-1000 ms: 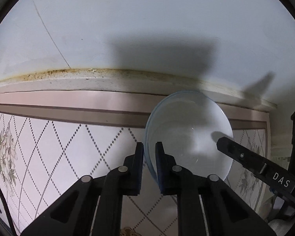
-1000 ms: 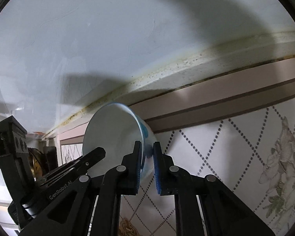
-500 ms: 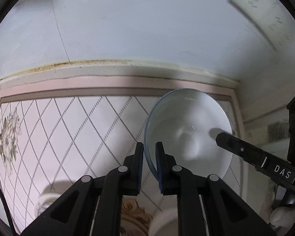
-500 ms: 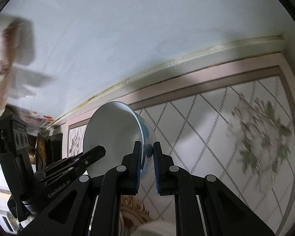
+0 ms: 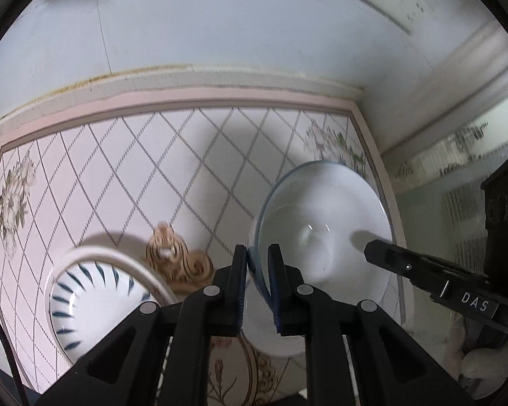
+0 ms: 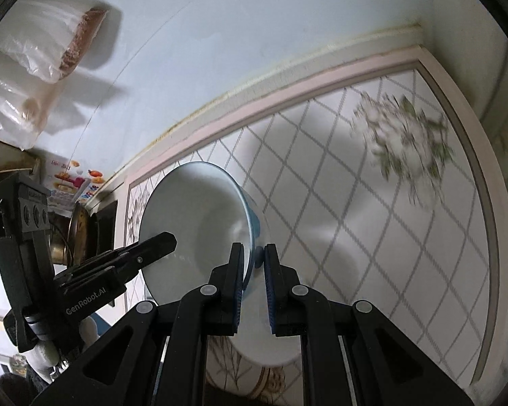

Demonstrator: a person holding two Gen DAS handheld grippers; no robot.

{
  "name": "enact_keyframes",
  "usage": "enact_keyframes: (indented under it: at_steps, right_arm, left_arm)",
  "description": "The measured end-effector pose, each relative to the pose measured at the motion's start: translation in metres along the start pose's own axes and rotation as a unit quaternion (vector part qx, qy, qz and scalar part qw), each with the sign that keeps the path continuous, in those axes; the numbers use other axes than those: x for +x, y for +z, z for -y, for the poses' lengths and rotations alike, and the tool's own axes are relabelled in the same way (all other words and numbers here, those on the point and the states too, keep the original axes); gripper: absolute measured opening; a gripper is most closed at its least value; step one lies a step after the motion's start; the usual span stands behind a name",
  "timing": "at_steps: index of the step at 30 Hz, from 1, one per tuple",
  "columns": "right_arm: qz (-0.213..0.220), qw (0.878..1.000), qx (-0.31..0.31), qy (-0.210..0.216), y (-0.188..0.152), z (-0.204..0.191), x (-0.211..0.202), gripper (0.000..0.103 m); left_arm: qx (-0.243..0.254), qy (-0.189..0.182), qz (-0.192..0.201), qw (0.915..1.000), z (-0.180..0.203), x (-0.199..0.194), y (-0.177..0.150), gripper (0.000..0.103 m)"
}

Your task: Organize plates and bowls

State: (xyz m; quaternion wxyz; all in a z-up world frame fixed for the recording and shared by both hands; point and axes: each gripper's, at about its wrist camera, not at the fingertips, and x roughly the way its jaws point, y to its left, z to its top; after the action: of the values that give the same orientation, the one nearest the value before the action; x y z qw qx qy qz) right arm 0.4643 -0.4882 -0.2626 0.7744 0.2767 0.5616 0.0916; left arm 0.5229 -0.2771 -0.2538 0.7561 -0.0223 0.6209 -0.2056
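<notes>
Left wrist: claw hides bowl rim's lower edge.

worktop has that white cloth with a grey diamond grid, flower prints at the corners and a pink border. sitting on it is a white bowl with blue dashes on the left and a plain white dish just right of it

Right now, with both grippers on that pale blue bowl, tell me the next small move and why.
Probably lower the bowl straight down, both grippers together. The left gripper and right gripper each pinch opposite sides of its rim, holding it above the tablecloth. A white dish lies just below it, seemingly the stack to join; the striped bowl sits off to the left.
</notes>
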Motion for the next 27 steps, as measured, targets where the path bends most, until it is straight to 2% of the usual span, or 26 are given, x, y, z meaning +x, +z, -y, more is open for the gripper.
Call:
enact_keyframes:
  at_steps: [5, 11, 27]
  right_arm:
    - [-0.012, 1.0, 0.013, -0.006, -0.03, 0.011, 0.003, 0.013]
    - [-0.037, 0.999, 0.024, -0.013, -0.05, 0.024, 0.017, 0.013]
    - [-0.065, 0.997, 0.023, -0.035, -0.062, 0.035, 0.037, 0.013]
  left_arm:
    - [0.008, 0.003, -0.019, 0.9998, 0.003, 0.009, -0.021, 0.01]
    - [0.018, 0.016, -0.039, 0.9989, 0.003, 0.024, -0.039, 0.01]
    - [0.046, 0.045, -0.074, 0.9952, 0.009, 0.048, -0.052, 0.01]
